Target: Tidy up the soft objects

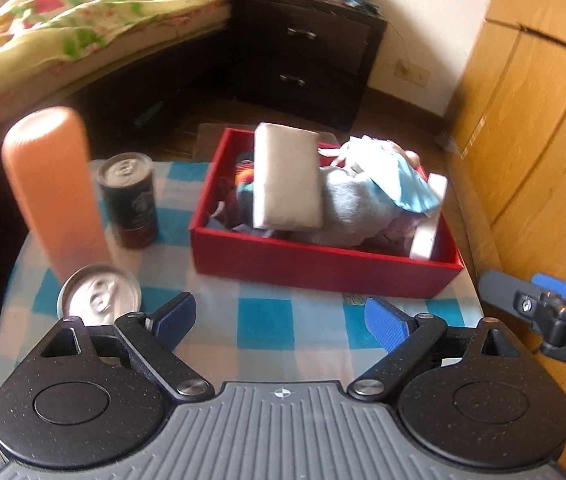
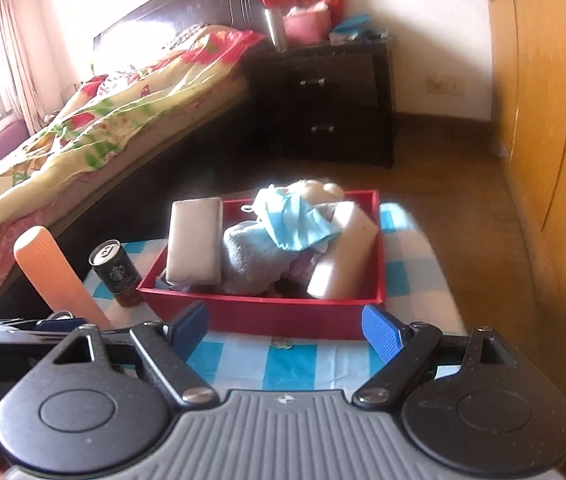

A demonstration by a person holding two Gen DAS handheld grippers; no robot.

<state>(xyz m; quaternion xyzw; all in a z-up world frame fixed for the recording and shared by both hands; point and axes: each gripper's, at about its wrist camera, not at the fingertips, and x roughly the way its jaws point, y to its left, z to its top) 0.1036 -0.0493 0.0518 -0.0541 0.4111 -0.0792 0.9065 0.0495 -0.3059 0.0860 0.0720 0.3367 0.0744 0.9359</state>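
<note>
While soft things fill the red box (image 1: 323, 264), both claws stand spread, empty.

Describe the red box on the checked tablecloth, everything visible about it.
The red box is a shallow, open-topped rectangular tray with straight walls, probably cardboard, red inside too. It sits flat on the blue-and-white checked cloth, right of the dark can. It is heaped above its rim: a white pack leaning upright, a grey-blue towel, a light blue cloth on top, and another white pack against the right wall. Neither gripper touches it.
</note>
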